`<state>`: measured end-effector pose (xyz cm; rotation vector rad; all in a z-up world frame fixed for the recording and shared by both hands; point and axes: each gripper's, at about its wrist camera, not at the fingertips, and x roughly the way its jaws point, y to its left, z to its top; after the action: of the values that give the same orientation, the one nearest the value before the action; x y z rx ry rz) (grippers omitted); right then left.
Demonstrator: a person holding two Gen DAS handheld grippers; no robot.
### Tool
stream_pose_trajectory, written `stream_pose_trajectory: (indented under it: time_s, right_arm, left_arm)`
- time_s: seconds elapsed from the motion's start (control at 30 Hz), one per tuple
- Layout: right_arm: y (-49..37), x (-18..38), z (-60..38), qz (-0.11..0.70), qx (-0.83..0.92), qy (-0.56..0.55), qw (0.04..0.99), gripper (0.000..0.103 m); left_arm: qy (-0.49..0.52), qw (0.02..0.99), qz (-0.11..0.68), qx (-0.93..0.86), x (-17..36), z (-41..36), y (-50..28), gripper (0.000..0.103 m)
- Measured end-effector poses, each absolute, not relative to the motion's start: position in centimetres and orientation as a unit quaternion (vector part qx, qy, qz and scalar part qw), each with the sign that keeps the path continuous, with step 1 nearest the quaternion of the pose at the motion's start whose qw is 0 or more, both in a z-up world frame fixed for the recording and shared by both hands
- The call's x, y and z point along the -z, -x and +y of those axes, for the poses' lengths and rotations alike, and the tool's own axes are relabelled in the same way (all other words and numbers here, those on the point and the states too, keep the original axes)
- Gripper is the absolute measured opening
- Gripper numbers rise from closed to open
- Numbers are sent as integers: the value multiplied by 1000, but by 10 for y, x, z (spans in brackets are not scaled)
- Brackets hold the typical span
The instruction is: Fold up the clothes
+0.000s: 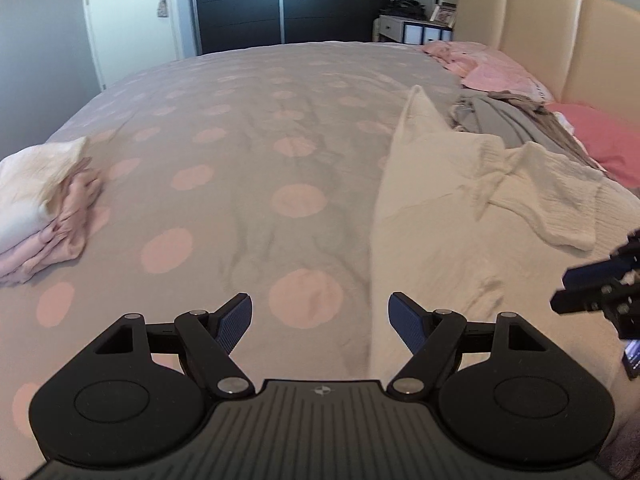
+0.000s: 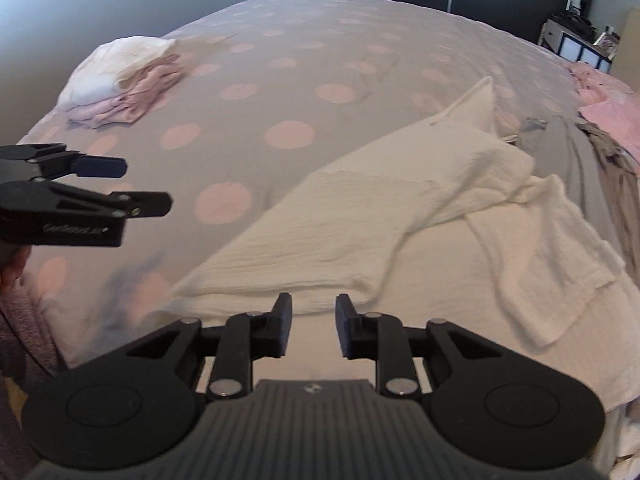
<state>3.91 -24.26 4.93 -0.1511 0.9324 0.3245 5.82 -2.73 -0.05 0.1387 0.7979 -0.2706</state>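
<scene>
Task partly done, judging by the layout. A small stack of folded clothes point(image 2: 120, 80) sits near the far-left corner of the bed point(image 1: 248, 128), white piece on top of pink ones, so some items look finished. The white garment point(image 2: 360, 232) in hand now lies spread along the near edge of the bed, toward the headboard side; one side looks folded over on itself on a diagonal and a sleeve point(image 2: 552, 256) trails out across it, loose and not tucked. So this piece looks mid-fold at best, sleeve and final folds still to do. Beyond it, near the headboard point(image 1: 560, 28), a heap of unfolded clothes point(image 1: 520, 116) waits: grey and taupe pieces, with pink ones further up by the pillow end. Bulk of the work looks left. Left hand-held gripper point(image 1: 320, 320) hovers over the polka-dot cover just beside the garment's left edge, fingers wide apart, holding nothing. Right hand-held gripper point(image 2: 312, 328) is over the garment's near hem, fingers apart with a narrower gap, nothing between them; cannot tell if the tips touch cloth. Both grippers free, no grasp on the garment at this moment. Likely next: grab the hem or sleeve and fold in.
</scene>
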Motion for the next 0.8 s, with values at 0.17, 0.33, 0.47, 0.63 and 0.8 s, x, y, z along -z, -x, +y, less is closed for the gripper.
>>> stream_pose_trajectory:
  time_s: [0.17,0.33,0.47,0.63,0.8]
  right_arm:
    - [-80,-35,-300,450,-105,81,883,38]
    - [-125,-3,-326,448,-98,116,881,43]
    - [-151,16,-344,453,-87,112,880,45]
    - [-171,35,-361,472,-81,91,873,17]
    - [-170,26,-370,469,-63,83,877,3]
  left_arm:
    - [-96,895,385,202,16,-89,-71,75]
    - [-132,877,397,237,51,-144,-95,76]
    - [-151,863,414,247,76,-177,-113,76]
    - [-156,862,422,235,94,-184,-126,62]
    - [-114,867,429,225,80,-160,-142,16]
